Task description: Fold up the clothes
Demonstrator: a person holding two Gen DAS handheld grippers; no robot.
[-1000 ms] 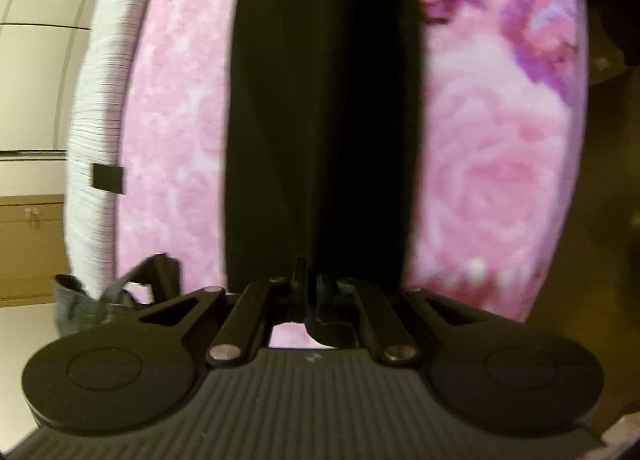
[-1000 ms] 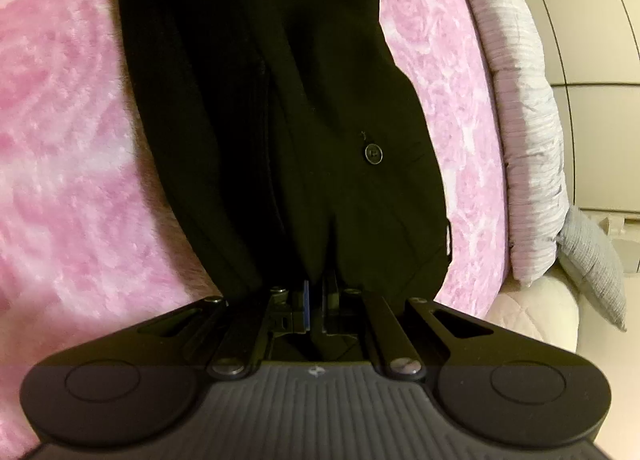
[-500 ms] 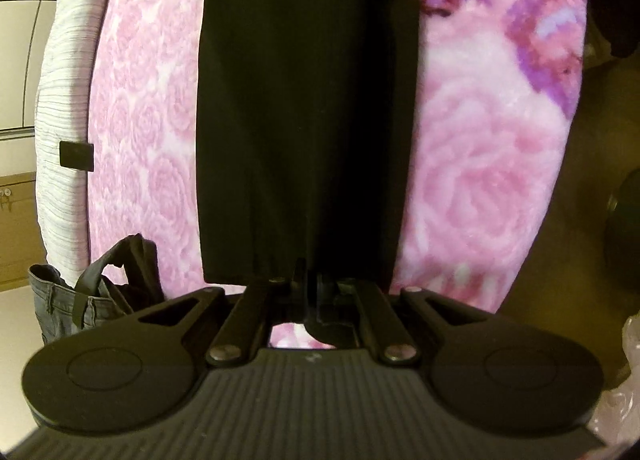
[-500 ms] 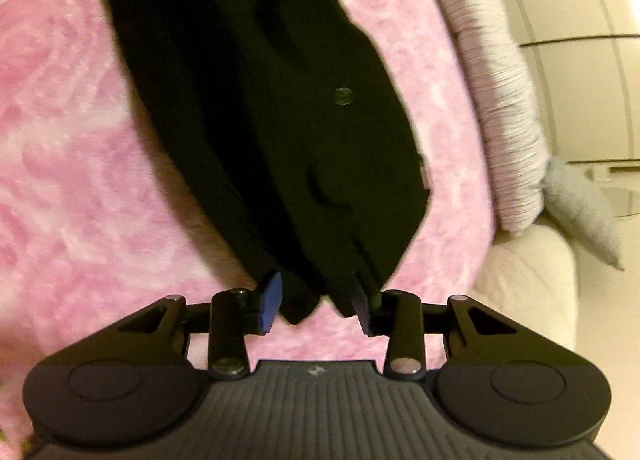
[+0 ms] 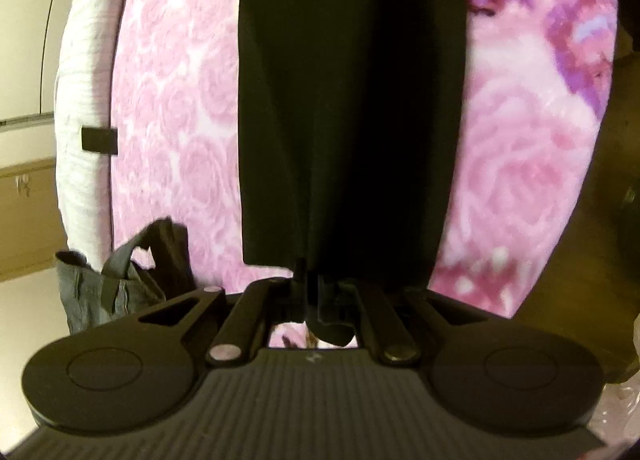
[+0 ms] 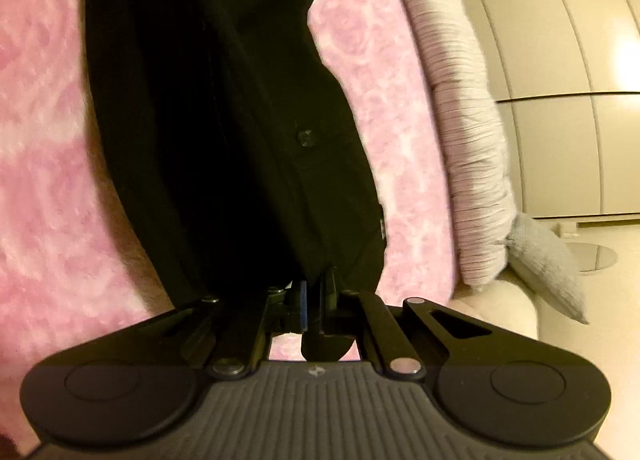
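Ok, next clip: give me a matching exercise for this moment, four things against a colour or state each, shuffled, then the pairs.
Things:
1. left tool
2. blanket
3. button
4. grey bag

States:
A. pink rose pattern
B. on the black garment, right view
C. beside the bed, lower left of left view
D. shut on the garment's edge

Pairs: 1-D, 2-A, 3-B, 4-C

Left hand-held gripper [image 5: 312, 284] clamped; right hand-held gripper [image 6: 314, 292] clamped

Right tongs [image 6: 313, 292] reclosed on black garment [image 6: 224, 108].
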